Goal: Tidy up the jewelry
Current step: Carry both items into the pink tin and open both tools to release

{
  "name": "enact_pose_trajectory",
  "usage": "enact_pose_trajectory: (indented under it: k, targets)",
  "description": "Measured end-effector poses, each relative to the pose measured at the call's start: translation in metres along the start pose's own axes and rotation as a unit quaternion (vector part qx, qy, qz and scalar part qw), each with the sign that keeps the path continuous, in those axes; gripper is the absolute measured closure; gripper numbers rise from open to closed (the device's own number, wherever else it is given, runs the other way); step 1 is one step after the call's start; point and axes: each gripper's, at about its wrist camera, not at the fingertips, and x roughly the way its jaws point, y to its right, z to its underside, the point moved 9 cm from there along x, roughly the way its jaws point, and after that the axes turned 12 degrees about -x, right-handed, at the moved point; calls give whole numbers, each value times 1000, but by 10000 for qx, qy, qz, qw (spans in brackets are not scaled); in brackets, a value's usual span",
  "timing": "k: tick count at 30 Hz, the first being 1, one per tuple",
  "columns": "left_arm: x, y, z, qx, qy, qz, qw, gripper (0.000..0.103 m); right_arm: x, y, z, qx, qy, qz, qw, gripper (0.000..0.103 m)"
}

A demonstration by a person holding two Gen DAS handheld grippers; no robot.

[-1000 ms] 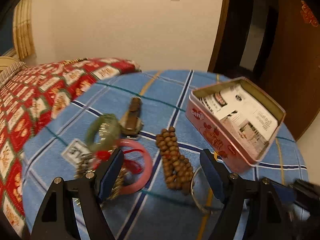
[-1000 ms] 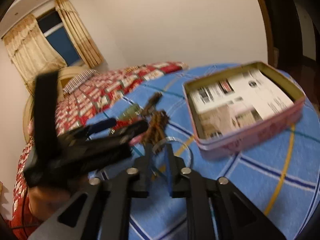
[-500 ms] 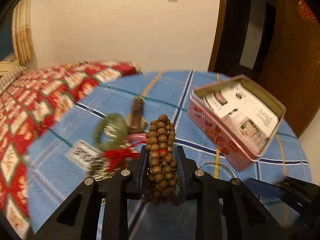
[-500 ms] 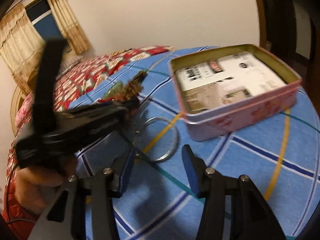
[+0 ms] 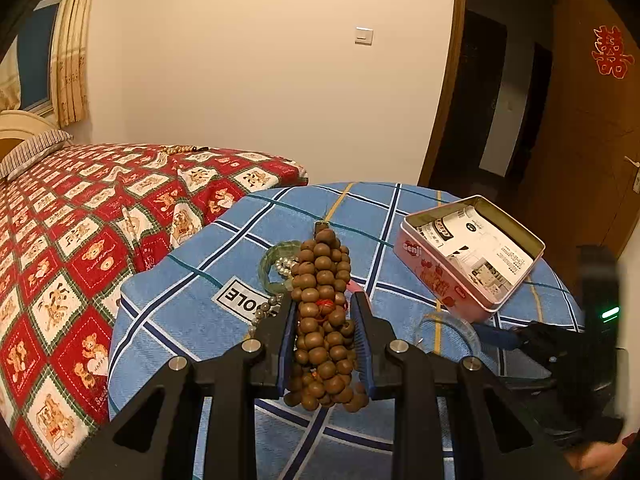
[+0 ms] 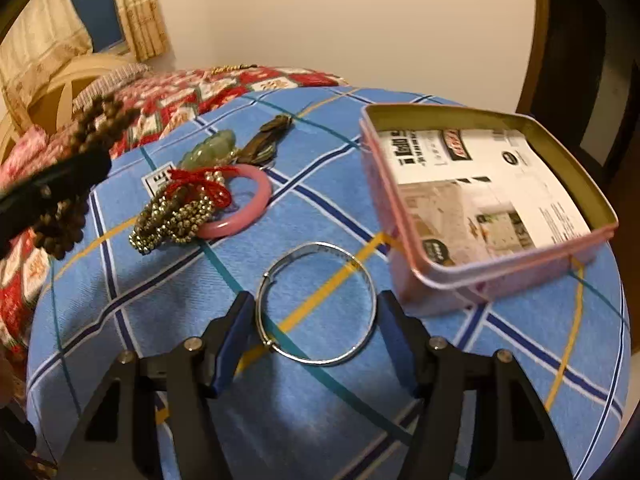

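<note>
Silver bangle (image 6: 316, 304) btwn open right gripper (image 6: 316, 312) fingers, on tablecloth.

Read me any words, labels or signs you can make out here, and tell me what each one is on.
"OLE", seen upside down: white tag on the blue cloth, its start hidden by jewelry.
"Genji", roughly; the letters are stylized: side of the pink tin.
Red double-happiness character: on the wooden door.
Printed paper lining the tin: bold heading and fine print too blurred to read.
</note>
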Motion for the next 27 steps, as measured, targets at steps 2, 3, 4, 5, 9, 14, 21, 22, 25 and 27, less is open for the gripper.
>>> enact_pose_trajectory:
  k: [2,3,4,5,9,14,21,22,25,27]
  targets:
    - [-1,5,-2,-5,61,57,10000,76,-17,3,-3,165,399,-242,9988,37]
    - [-2,10,-4,20,105,107,9999,76,-32,7,-8,293,709,-362,9964,37]
    - [-2,16,-7,60,149,153,9998,76,-47,13,-15,401,992,-395,9935,37]
    - [-2,25,-10,127,198,219,9995,76,-53,18,-19,448,1135,-371,9918,37]
    - [7,57,-19,280,266,438,9983,76,-79,61,-37,672,1559,244,9852,37]
    - [37,102,-26,389,219,736,9963,76,-72,126,-41,1008,1503,828,9800,37]
    - [99,149,-15,372,-318,873,9950,76,-43,183,-44,1091,1123,1219,9801,37]
    - [106,152,-12,324,-418,880,9947,78,-38,184,-45,1077,1080,1226,9807,37]
    - [124,153,-4,54,-736,889,9933,78,-24,190,-42,1034,889,1299,9821,37]
    - [133,152,0,85,-810,778,9936,78,-19,197,-35,1137,776,1212,9830,37]
